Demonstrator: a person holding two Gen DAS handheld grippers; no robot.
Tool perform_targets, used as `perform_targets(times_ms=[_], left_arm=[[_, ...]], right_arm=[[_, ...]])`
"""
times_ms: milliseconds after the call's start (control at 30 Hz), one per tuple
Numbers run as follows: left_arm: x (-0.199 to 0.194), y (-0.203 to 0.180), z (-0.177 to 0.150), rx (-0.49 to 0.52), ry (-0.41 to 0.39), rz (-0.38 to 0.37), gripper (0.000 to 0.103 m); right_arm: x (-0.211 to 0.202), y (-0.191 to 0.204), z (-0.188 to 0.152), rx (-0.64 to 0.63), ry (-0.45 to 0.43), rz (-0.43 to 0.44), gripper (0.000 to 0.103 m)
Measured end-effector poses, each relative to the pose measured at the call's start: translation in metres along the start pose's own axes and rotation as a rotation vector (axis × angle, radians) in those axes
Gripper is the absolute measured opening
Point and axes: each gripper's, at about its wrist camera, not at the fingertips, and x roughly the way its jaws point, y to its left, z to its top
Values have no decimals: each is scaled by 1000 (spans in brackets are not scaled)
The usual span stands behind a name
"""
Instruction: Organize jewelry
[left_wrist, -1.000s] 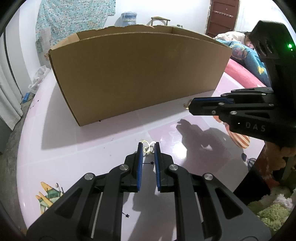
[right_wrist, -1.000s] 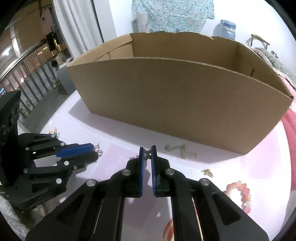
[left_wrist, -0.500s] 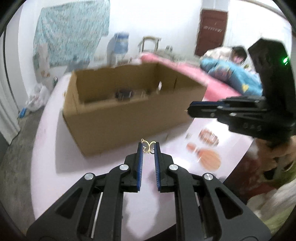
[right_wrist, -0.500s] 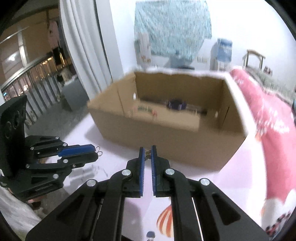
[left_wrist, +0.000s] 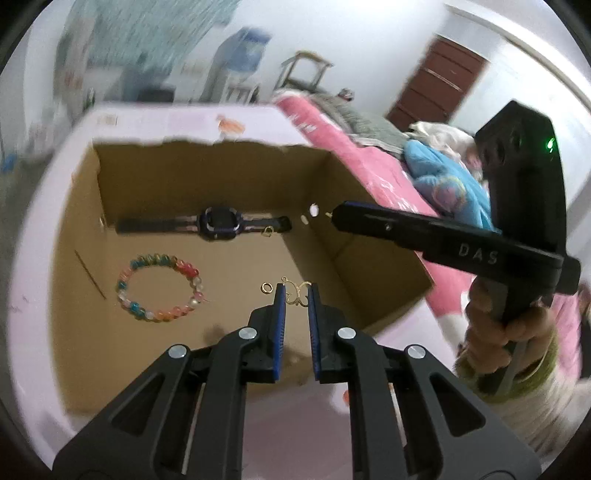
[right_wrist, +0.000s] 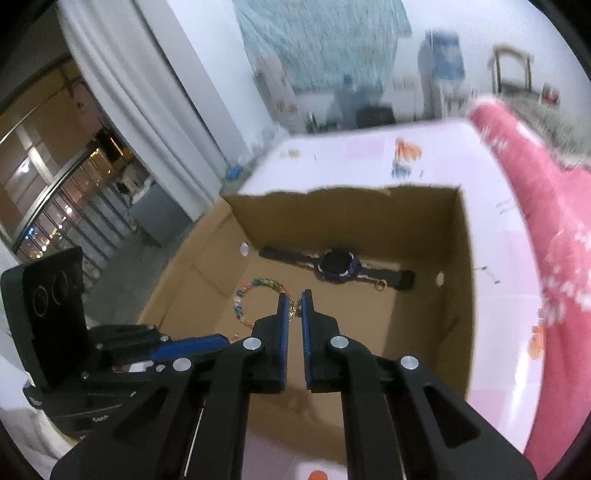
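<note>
My left gripper (left_wrist: 295, 288) is shut on a gold looped earring (left_wrist: 294, 298) and hangs over the open cardboard box (left_wrist: 207, 173). On the box floor lie a dark watch (left_wrist: 221, 223), a multicoloured bead bracelet (left_wrist: 159, 288) and a small gold ring (left_wrist: 266, 287). My right gripper (right_wrist: 294, 296) is shut on a small gold ornament (right_wrist: 294, 308), also above the box (right_wrist: 351, 218). In its view the watch (right_wrist: 338, 267) and the bracelet (right_wrist: 255, 291) lie below. The right gripper's tip (left_wrist: 338, 214) reaches in over the box's right wall.
The box stands on a pale pink table (left_wrist: 37, 258). A pink bed (left_wrist: 369, 158) with blue bedding runs along the right side. A person's hand (left_wrist: 509, 321) holds the right gripper's handle. White curtains (right_wrist: 147, 110) and a window are at the left.
Both grippers have lifted from the table in front of the box and moved forward over it, so its inside now shows. Each keeps its gold piece between its pads.
</note>
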Motion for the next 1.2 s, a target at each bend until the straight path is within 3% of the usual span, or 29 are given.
perform_targets(times_ms=[200, 500, 600, 833, 1000, 1200], left_arm=[[15, 17, 7, -73, 41, 10, 11], [8, 32, 10, -109, 13, 41, 12], [2, 34, 12, -116, -4, 48, 12], [-20, 27, 6, -70, -60, 77, 12], [-58, 9, -16, 28, -131, 82, 12], [-99, -9, -66, 133, -153, 17, 13]], right_arm=[[30, -23, 24, 69, 57, -19, 8], [19, -33, 23, 114, 16, 7, 10], [9, -34, 24, 116, -7, -3, 25], [-28, -24, 18, 86, -80, -11, 30], [-80, -11, -9, 40, -174, 25, 34], [-127, -11, -73, 34, -254, 64, 34]])
